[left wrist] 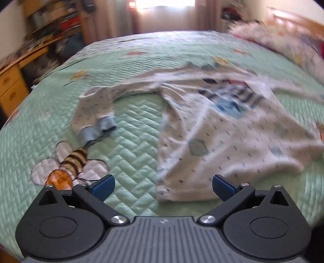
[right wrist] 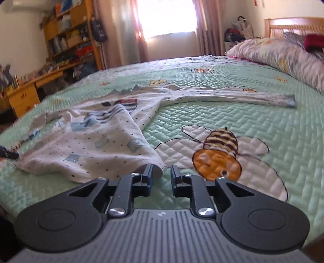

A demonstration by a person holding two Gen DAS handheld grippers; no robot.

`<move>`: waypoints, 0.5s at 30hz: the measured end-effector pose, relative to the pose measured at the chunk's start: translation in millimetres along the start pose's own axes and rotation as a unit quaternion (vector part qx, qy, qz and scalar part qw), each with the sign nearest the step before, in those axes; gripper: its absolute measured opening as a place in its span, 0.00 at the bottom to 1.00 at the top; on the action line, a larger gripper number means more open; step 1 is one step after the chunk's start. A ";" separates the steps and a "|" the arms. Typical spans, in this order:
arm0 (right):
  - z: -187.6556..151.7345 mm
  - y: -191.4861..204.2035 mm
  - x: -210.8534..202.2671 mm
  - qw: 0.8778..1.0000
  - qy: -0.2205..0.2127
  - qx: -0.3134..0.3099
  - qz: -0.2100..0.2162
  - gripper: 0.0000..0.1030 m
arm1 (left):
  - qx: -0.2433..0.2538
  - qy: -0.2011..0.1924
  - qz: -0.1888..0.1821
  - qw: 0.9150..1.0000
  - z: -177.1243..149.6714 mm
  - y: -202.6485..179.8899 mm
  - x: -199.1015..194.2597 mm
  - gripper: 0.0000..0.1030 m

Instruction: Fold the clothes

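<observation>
The left gripper (left wrist: 163,187) is being held tipped down over the bed, its blue fingers (left wrist: 103,187) spread wide with nothing between them, and the near hem of the white top (left wrist: 222,131) is lying just past them. The right gripper (right wrist: 161,180) is being held lower and flatter, its fingers a little apart and not pinching anything; the corner of the top's hem (right wrist: 157,169) is sitting right at the tip of one finger, and whether it is being touched cannot be told. The top is being seen spread out and wrinkled on the green quilt (left wrist: 131,125). A sewn bee (right wrist: 220,153) is being shown beside the right gripper. Only the left view shows the bent sleeve with its blue cuff (left wrist: 99,131). Only the right view shows the other sleeve (right wrist: 232,97) stretched out straight toward the pillow (right wrist: 273,54). Far back, shelves (right wrist: 68,36) and a bright window (right wrist: 166,18) are being seen.
</observation>
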State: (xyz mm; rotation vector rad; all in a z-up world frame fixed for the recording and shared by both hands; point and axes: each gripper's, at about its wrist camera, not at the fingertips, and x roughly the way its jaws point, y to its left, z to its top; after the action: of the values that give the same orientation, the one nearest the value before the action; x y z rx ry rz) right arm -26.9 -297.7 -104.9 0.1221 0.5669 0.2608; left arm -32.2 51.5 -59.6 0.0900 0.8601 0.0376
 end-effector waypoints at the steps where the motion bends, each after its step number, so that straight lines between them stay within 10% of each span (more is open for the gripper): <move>1: -1.2 -1.0 -5.4 1.000 -0.009 0.006 0.001 0.26 | 0.017 0.003 -0.005 1.000 -1.5 -5.1 1.4 0.99; 5: -0.9 3.5 -21.5 0.999 -0.036 0.017 0.002 0.52 | 0.093 0.013 0.014 0.995 -9.2 -32.7 10.7 0.99; 15: 9.6 22.9 -18.7 0.998 -0.033 0.019 0.046 0.62 | 0.116 0.031 0.044 0.992 0.6 -46.0 29.2 0.96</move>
State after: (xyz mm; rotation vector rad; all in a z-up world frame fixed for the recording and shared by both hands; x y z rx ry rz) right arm -41.7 -281.2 -83.0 0.1936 0.5024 0.3343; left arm -12.9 7.7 -85.6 0.3462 0.9201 0.0234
